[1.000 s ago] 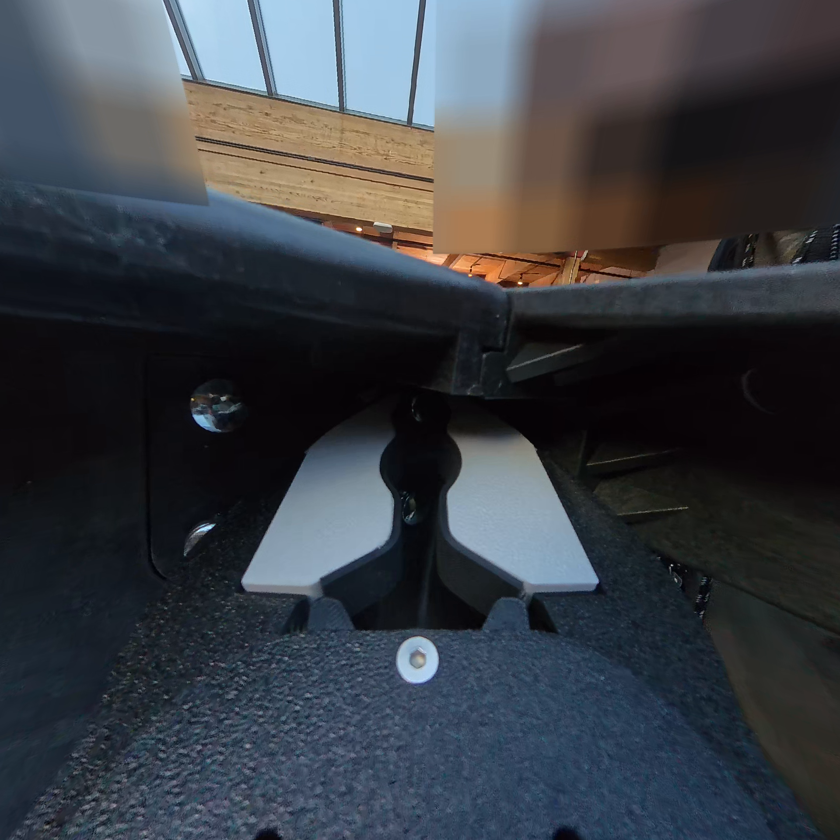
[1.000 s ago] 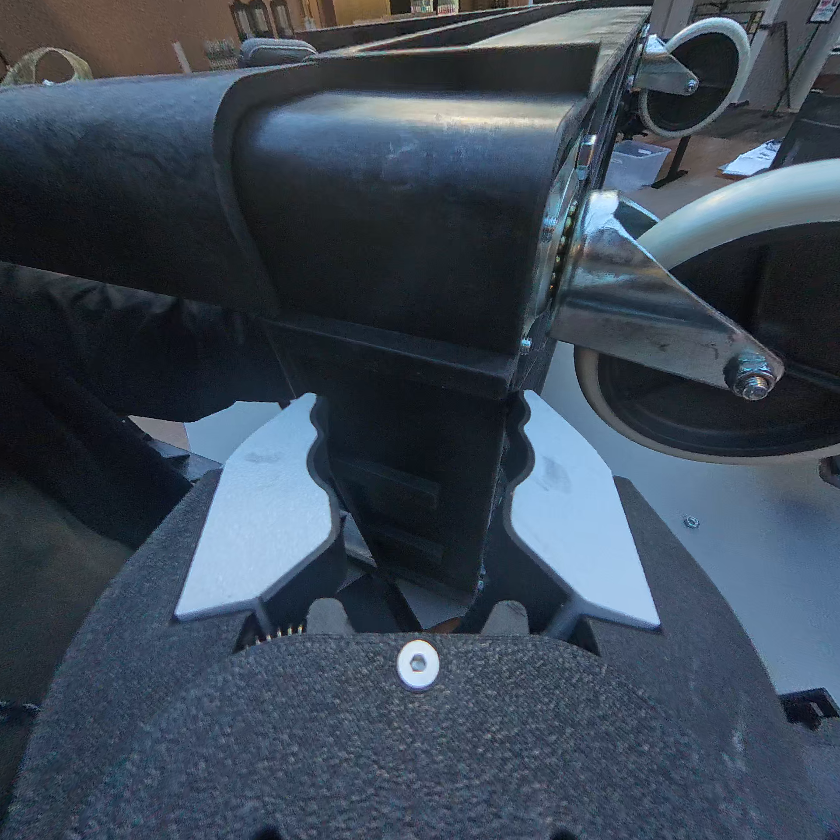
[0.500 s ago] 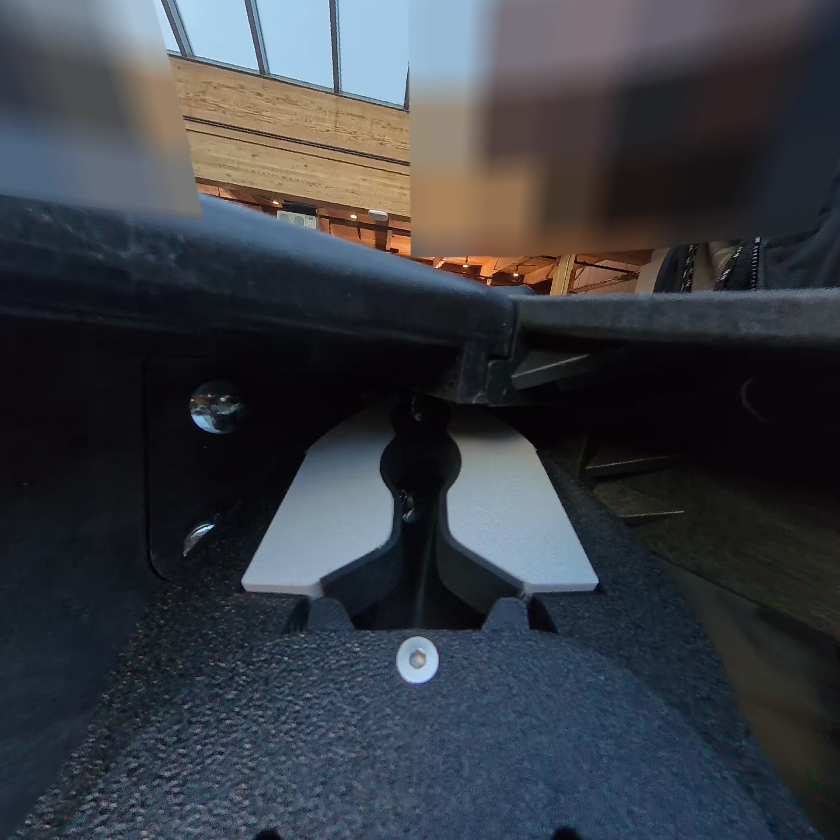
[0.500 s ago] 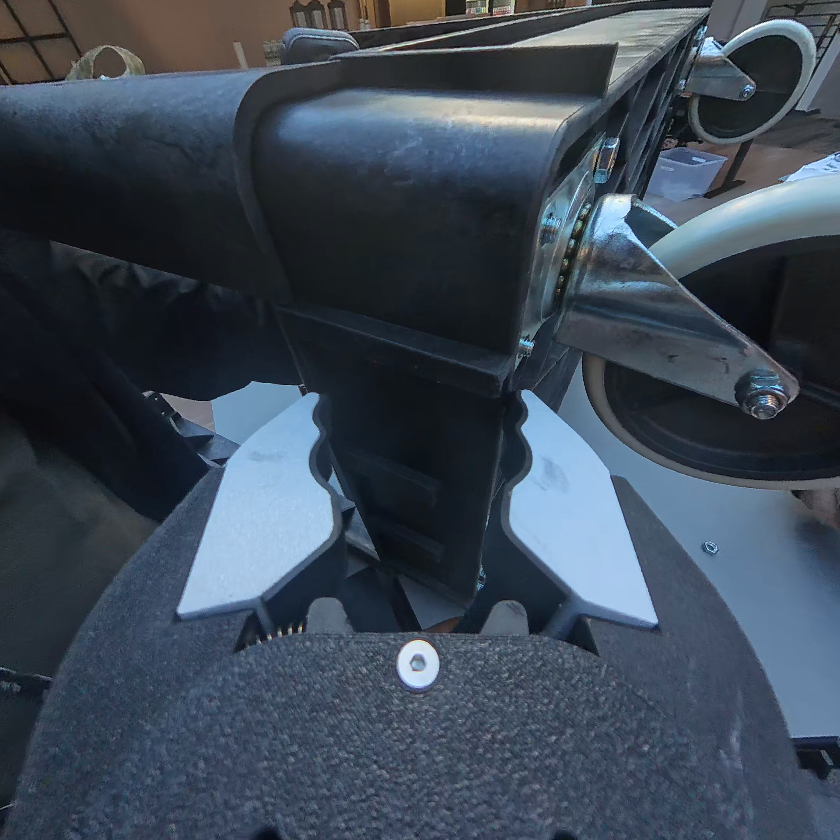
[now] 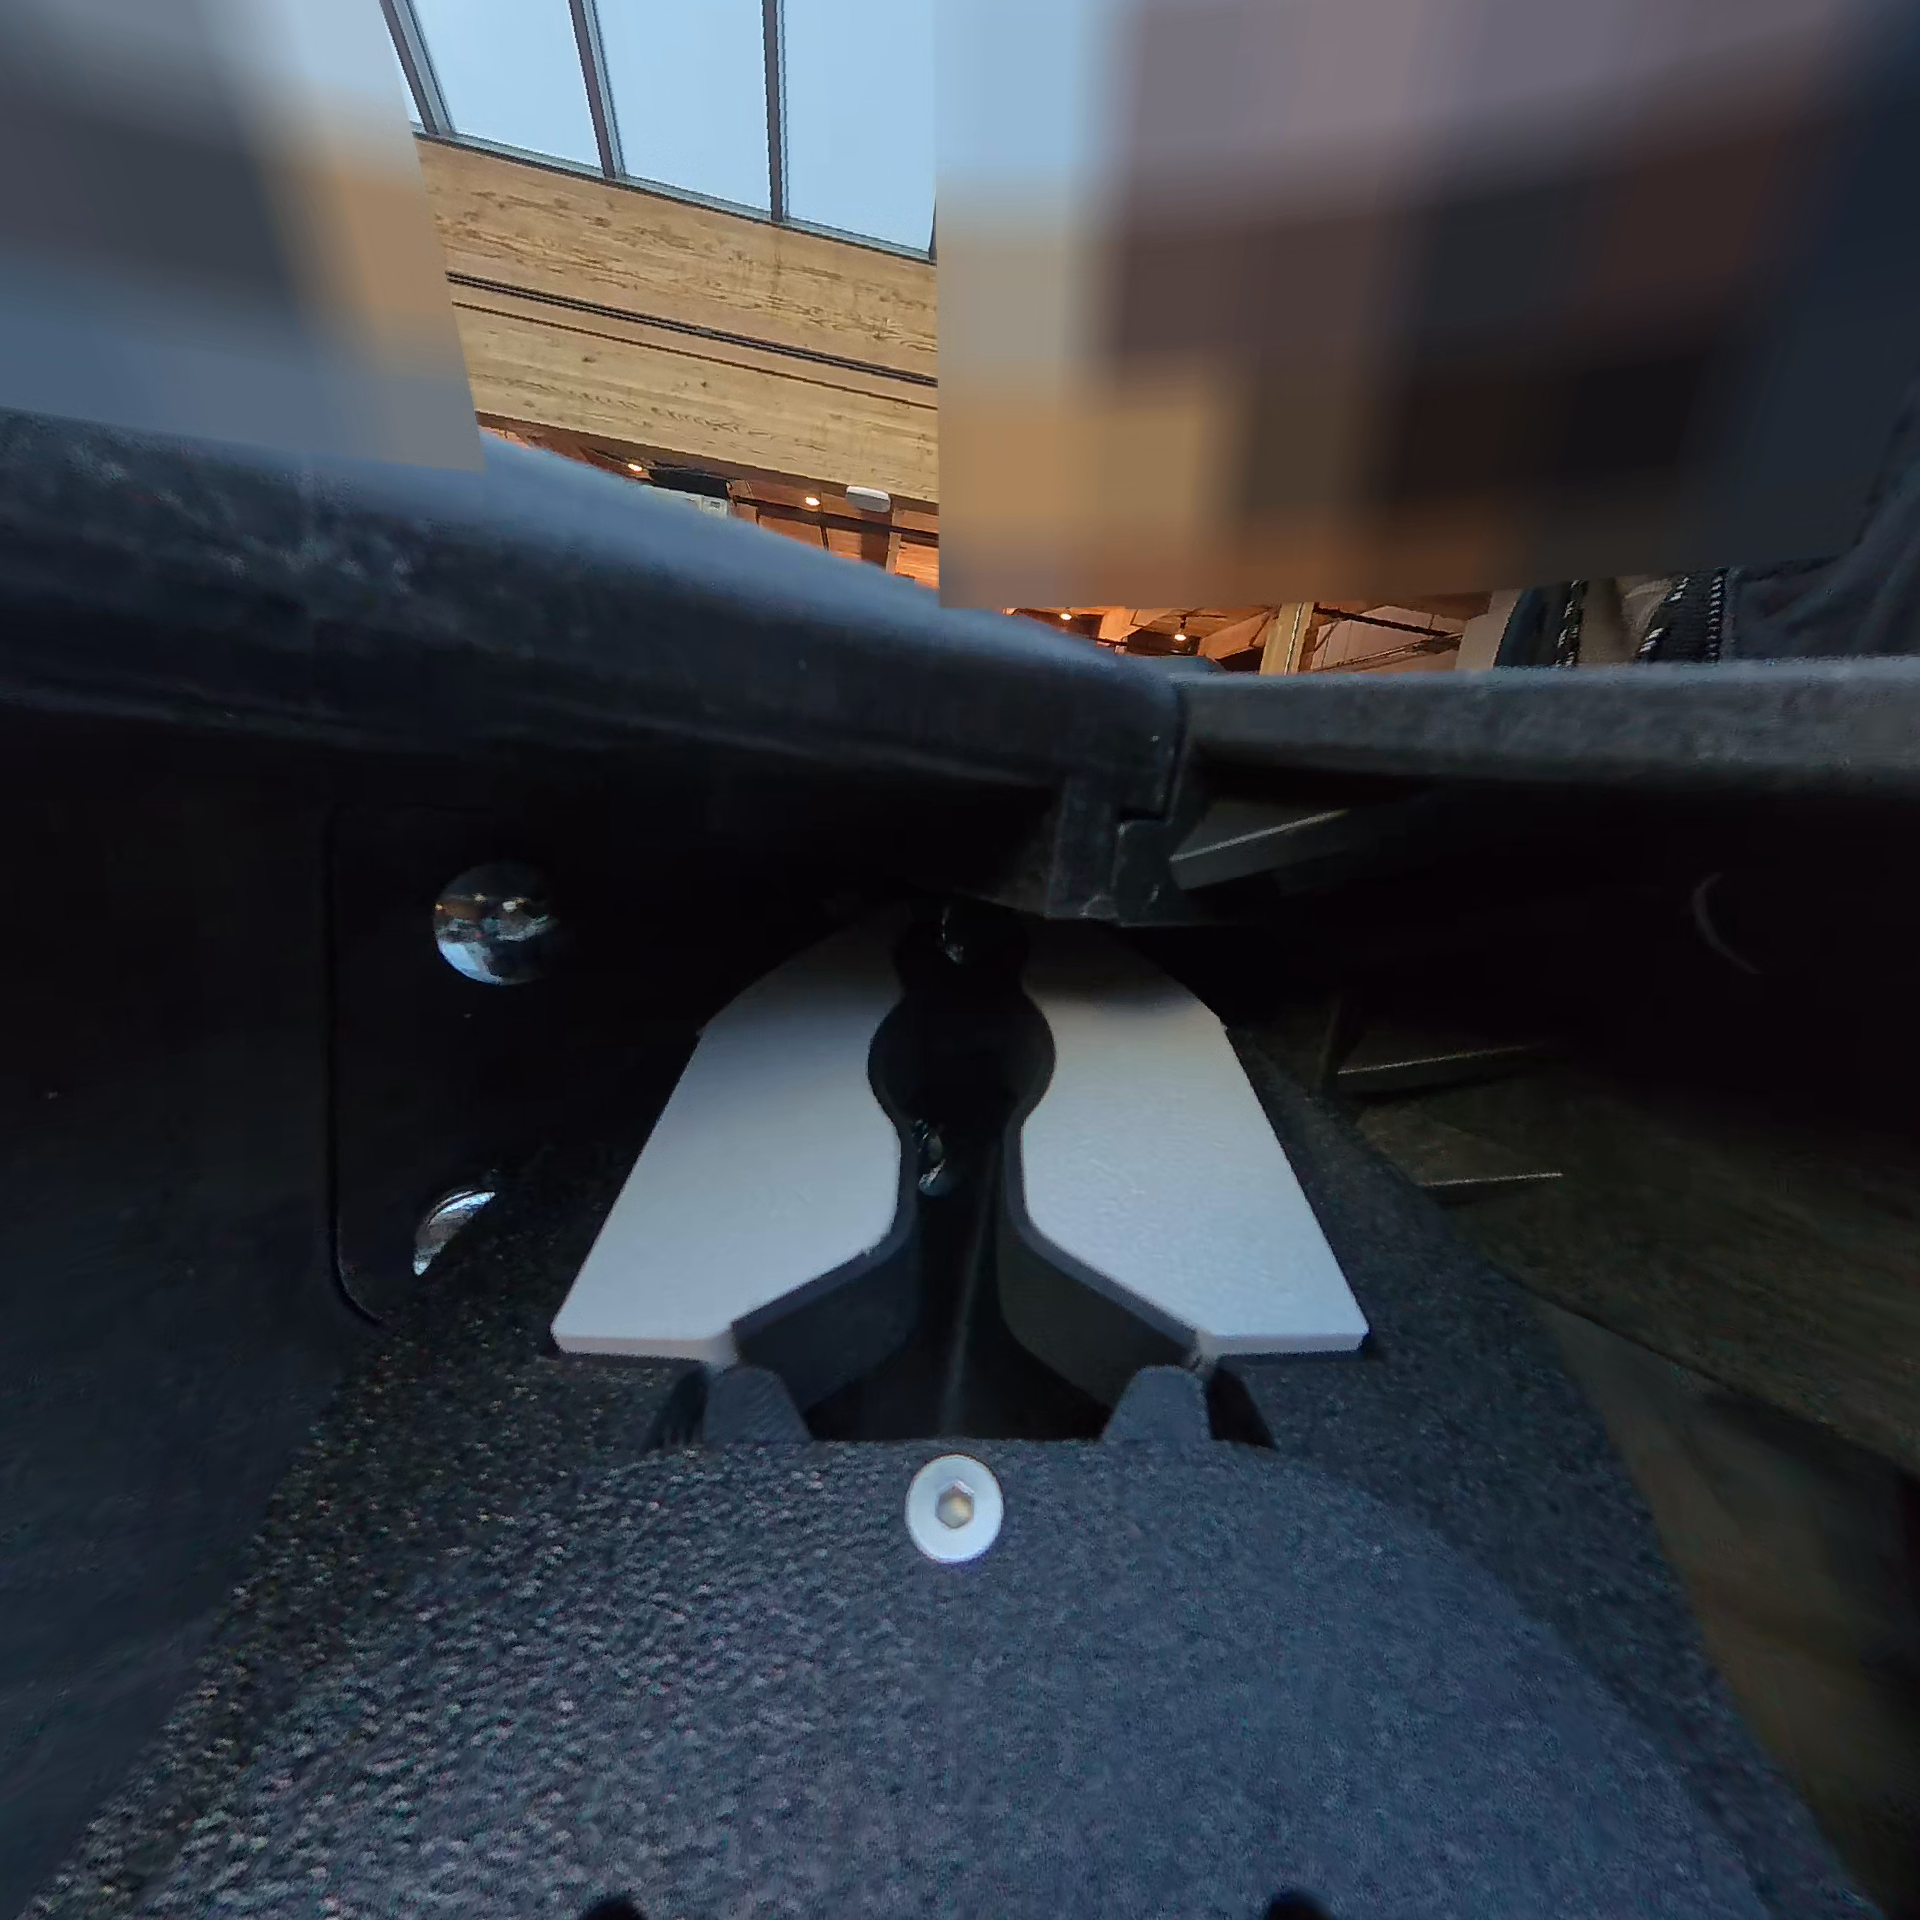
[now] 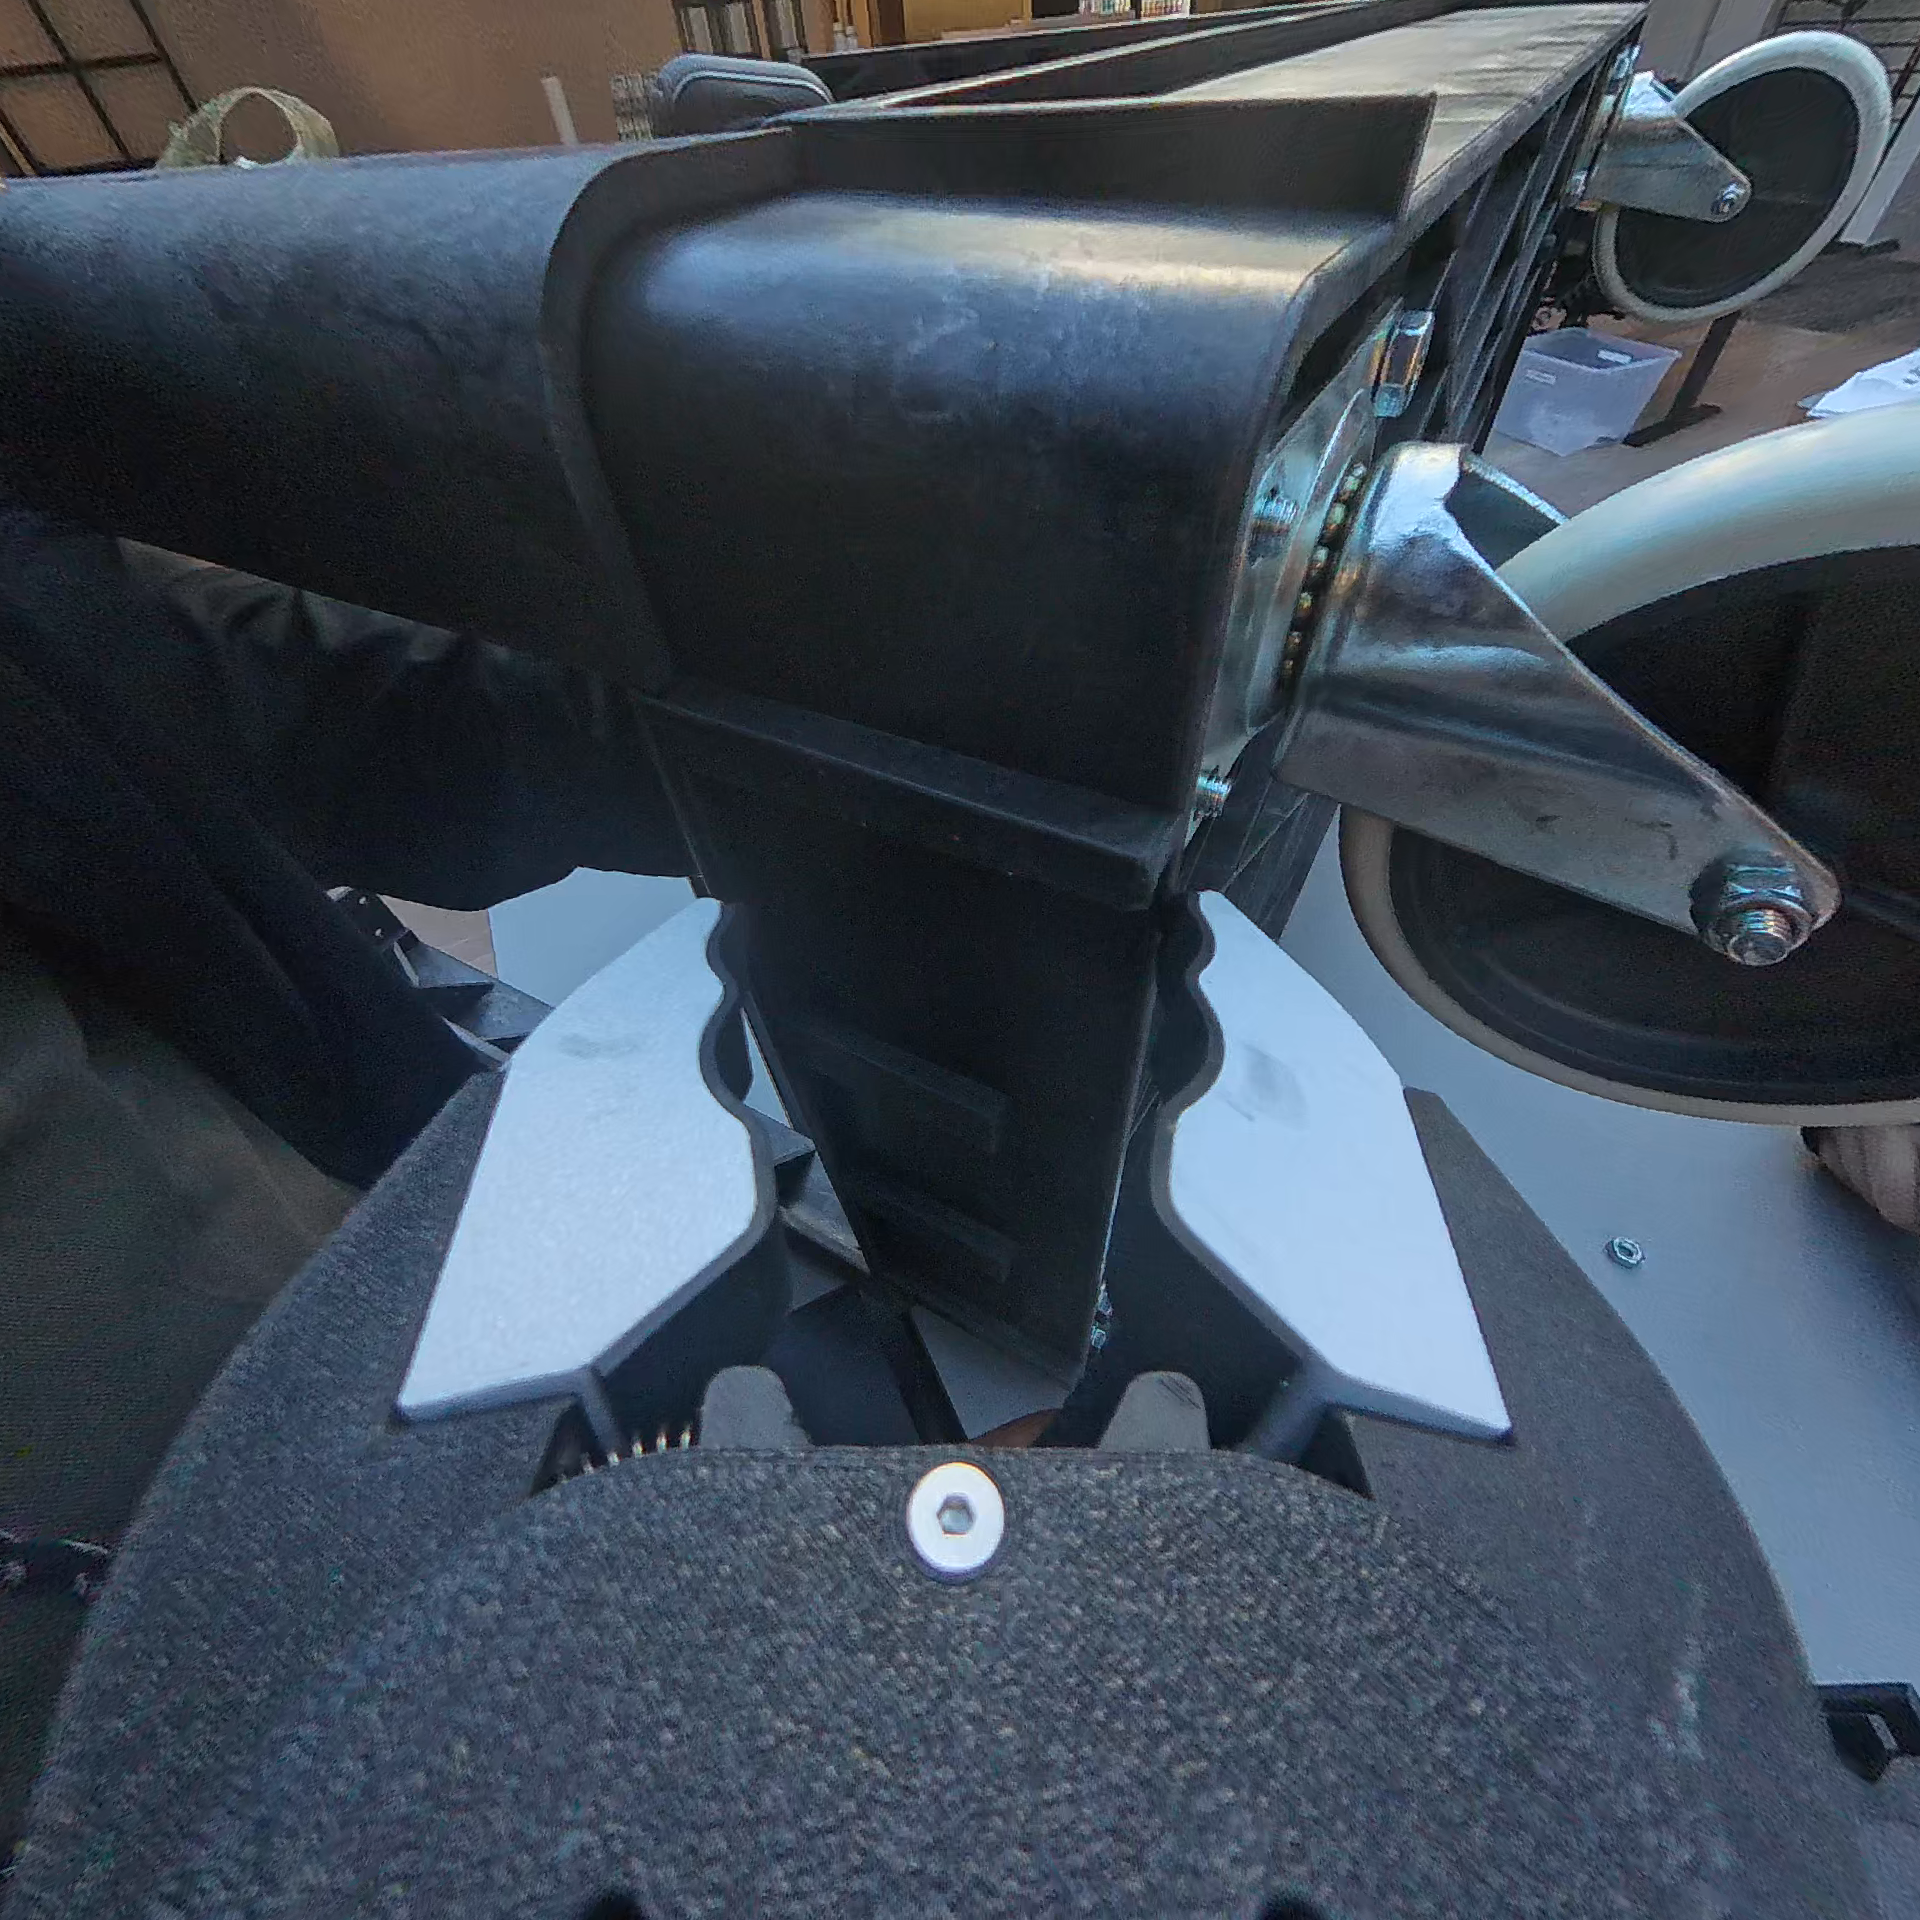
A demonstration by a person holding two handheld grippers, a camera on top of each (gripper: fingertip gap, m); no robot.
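A black plastic cart (image 6: pixel 935 416) lies on its side, with a white-tyred caster wheel (image 6: pixel 1662 935) in a steel bracket (image 6: pixel 1507 727) at its near corner. My right gripper (image 6: pixel 956 914) is shut on a black ribbed post under that corner, one finger on each side. My left gripper (image 5: pixel 961 935) is tucked under the cart's rim (image 5: pixel 520 623), beside two shiny bolt heads (image 5: pixel 497 923). Its jaws are almost together on a thin dark rib, and the tips are in shadow.
A second caster (image 6: pixel 1745 177) sits at the cart's far end. A grey table top (image 6: pixel 1714 1403) below carries a loose nut (image 6: pixel 1624 1251). A person's dark sleeve (image 6: pixel 260 779) is at the left. A clear bin (image 6: pixel 1590 384) stands on the floor behind. A wooden beam (image 5: pixel 675 312) is overhead. The gap from one gripper's tips to the other's is roughly 7 cm.
Both grippers keep the same hold on the cart. The background has shifted behind it in both views, so cart and grippers have moved together a little.
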